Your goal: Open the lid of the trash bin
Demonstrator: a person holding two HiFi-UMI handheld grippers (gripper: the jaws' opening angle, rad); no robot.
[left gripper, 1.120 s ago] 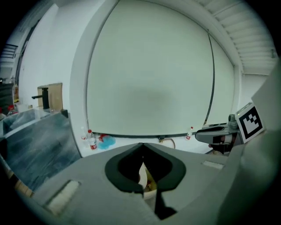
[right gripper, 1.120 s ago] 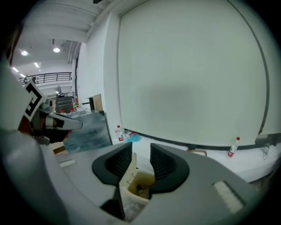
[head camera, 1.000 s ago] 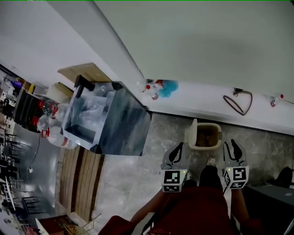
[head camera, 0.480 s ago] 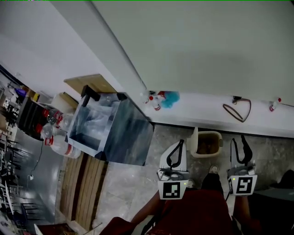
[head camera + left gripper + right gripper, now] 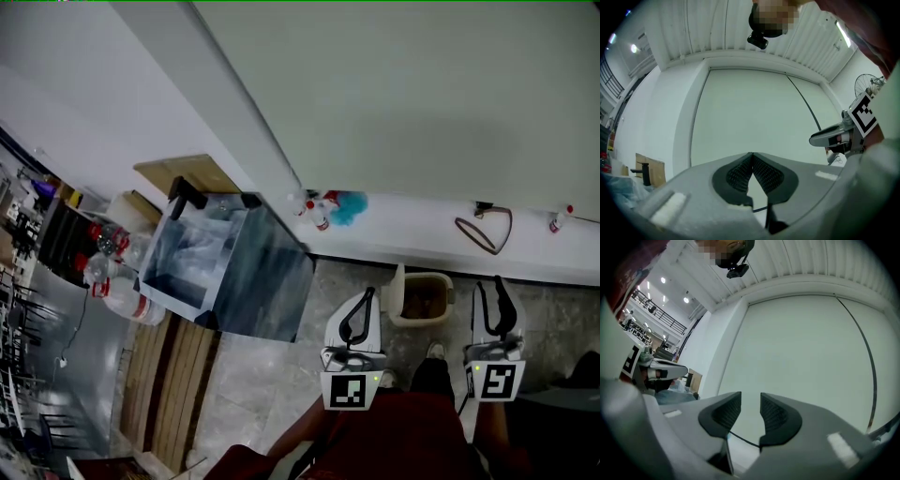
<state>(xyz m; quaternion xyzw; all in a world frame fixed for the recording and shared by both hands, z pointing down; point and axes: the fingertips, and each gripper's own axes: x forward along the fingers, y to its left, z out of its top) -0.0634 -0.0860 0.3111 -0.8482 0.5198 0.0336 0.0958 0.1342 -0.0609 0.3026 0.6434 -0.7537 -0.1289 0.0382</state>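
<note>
Cream-coloured and small, the plastic trash bin (image 5: pixel 424 298) is sitting on the grey stone floor (image 5: pixel 272 375), right up against the long white ledge (image 5: pixel 412 230) at the bottom of the pale wall (image 5: pixel 394 94). Its flat lid (image 5: pixel 397 281) is looking as if it is standing up on the bin's left side. A brown inside is showing, so the bin seems to be open already, but it is too small to be sure.

The left gripper (image 5: pixel 366 298) is hanging just to the left of the bin, on the person's side of it. The right gripper (image 5: pixel 492 291) is hanging just to the right of the bin. Neither one is touching the bin.

The left gripper's black fingers (image 5: pixel 738 173) are pressing together at their tips and holding nothing. The right gripper's fingers (image 5: pixel 723 414) are standing a little apart, with only the wall showing between them. Both gripper views are looking up at the wall, not down at the bin.

Compared with a second ago, the two grippers are standing wider apart, and the right one is sitting further from the bin's right side. Since half a second ago they are hardly moving at all. The lid is looking the same as it did a second ago.

So the person seems to be settling in over the bin, not working on it. If the lid really is up, the job is probably done. If not, one gripper is going to need to tip down toward the bin.
</note>
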